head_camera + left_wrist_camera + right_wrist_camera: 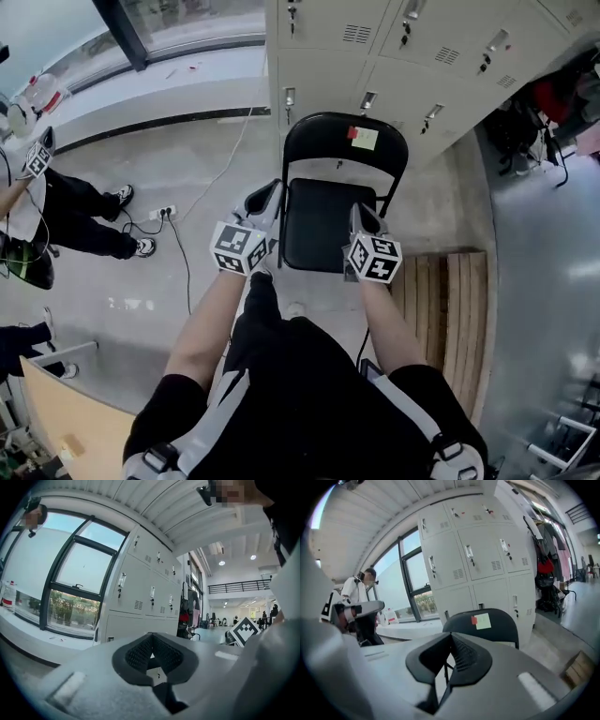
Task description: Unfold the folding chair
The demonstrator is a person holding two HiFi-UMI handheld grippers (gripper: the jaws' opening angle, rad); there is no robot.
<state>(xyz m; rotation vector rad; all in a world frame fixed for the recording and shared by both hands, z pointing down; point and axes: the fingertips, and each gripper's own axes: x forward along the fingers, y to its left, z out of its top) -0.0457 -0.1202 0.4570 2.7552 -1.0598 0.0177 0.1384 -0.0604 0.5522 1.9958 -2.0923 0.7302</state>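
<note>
One folding chair [323, 230], two grippers. The chair stands opened on the floor just in front of the lockers [441, 56], back upright toward them, seat front facing the person. Left gripper [266, 199] and right gripper [365, 219] are both fully closed and empty, flanking the seat.

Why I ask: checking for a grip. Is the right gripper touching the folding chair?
Apart. The right gripper view shows the right gripper shut on nothing, with the folding chair standing clear beyond its tips.

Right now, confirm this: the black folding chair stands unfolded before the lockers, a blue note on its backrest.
Not blue: the folding chair bears a pale yellow note on its backrest, as the right gripper view shows. The rest holds.
</note>
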